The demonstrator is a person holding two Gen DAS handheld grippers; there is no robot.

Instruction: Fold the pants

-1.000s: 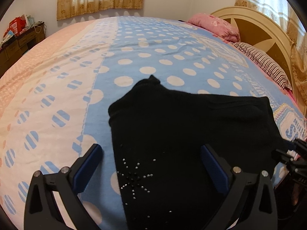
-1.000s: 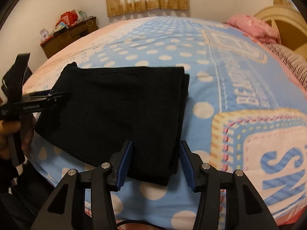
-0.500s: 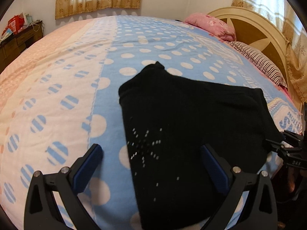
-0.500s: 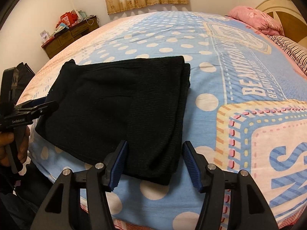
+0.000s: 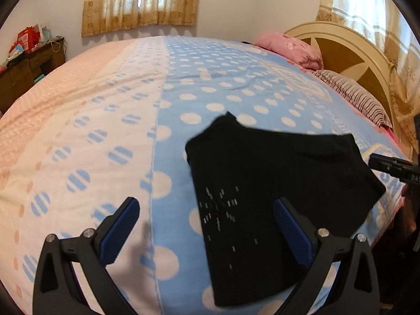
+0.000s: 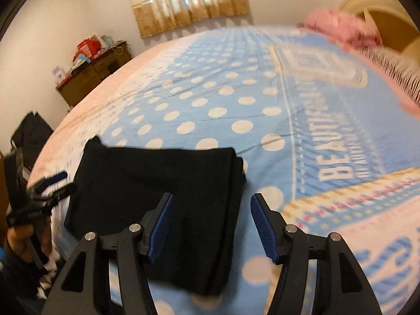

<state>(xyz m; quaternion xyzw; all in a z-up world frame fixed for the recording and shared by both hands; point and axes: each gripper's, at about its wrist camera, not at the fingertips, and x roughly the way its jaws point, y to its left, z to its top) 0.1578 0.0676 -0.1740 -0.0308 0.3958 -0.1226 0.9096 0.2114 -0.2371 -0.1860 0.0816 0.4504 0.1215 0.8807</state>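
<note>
The black pants (image 5: 267,183) lie folded into a compact stack near the front edge of the bed, with small silver studs on the near part. They also show in the right wrist view (image 6: 168,197), the folded edges stacked at the right side. My left gripper (image 5: 204,225) is open and empty, raised above the pants' left edge. My right gripper (image 6: 210,225) is open and empty, above the pants' right front corner. Each gripper shows at the edge of the other's view, the left (image 6: 50,186) and the right (image 5: 391,166).
The bed has a blue polka-dot and pink cover (image 5: 131,120). A pink pillow (image 5: 291,48) and a striped one (image 5: 354,97) lie by the cream headboard (image 5: 349,50). A brown dresser (image 6: 92,76) with clutter stands by the far wall under curtains.
Both grippers have pulled back and risen from the folded pants. The left one has shifted left, the right one has opened wider. The pants lie as before.
</note>
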